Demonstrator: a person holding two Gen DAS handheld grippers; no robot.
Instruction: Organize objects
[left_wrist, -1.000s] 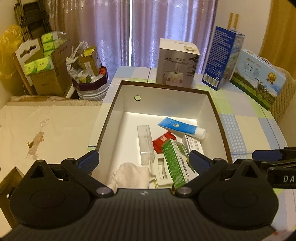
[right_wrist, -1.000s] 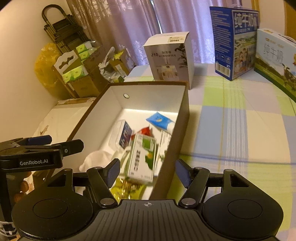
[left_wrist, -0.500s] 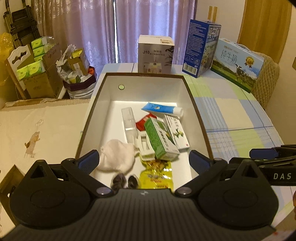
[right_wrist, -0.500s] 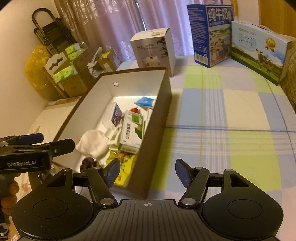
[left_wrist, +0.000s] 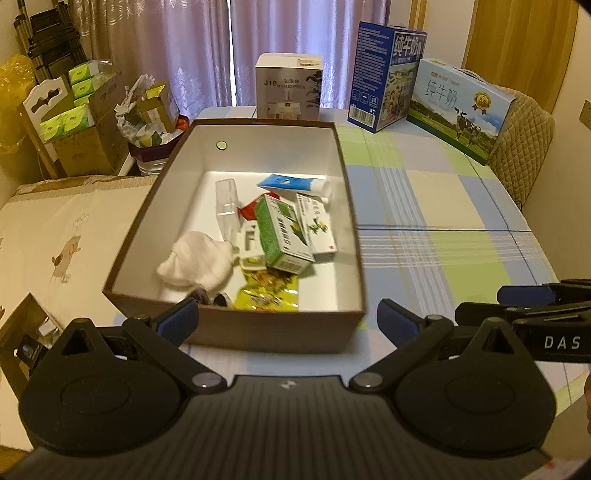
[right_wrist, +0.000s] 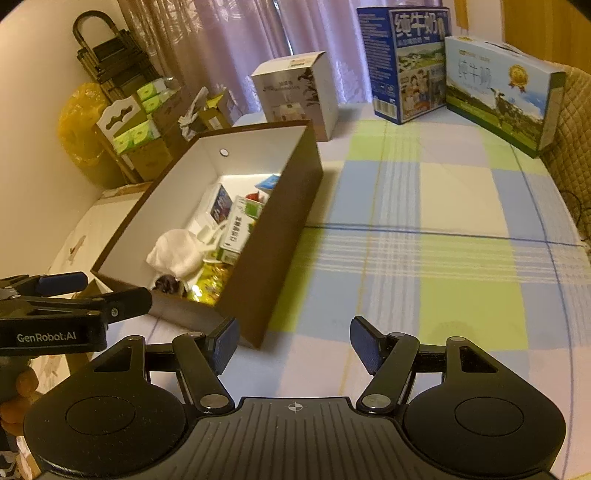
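Observation:
A brown box with white inside (left_wrist: 347, 206) (right_wrist: 288, 206) stands on the checked tablecloth. In it lie a green carton (left_wrist: 282, 232), a white-and-green packet (left_wrist: 316, 227), a blue tube (left_wrist: 291, 183), a clear case (left_wrist: 227, 203), a white cloth (left_wrist: 195, 262) and a yellow snack bag (left_wrist: 267, 293). My left gripper (left_wrist: 286, 321) is open and empty, just in front of the box's near wall. My right gripper (right_wrist: 293, 341) is open and empty, over the cloth at the box's near right corner. Each gripper shows at the edge of the other's view.
A white humidifier box (left_wrist: 288, 90) stands behind the brown box. Two milk cartons (left_wrist: 388, 74) (left_wrist: 460, 105) stand at the far right. The checked tablecloth (right_wrist: 443, 240) stretches right of the box. Cardboard boxes and bags (left_wrist: 81, 122) are piled at the left, off the table.
Both grippers have drawn back and away from the box. The whole box and its near wall have come into view. Both stayed open and empty.

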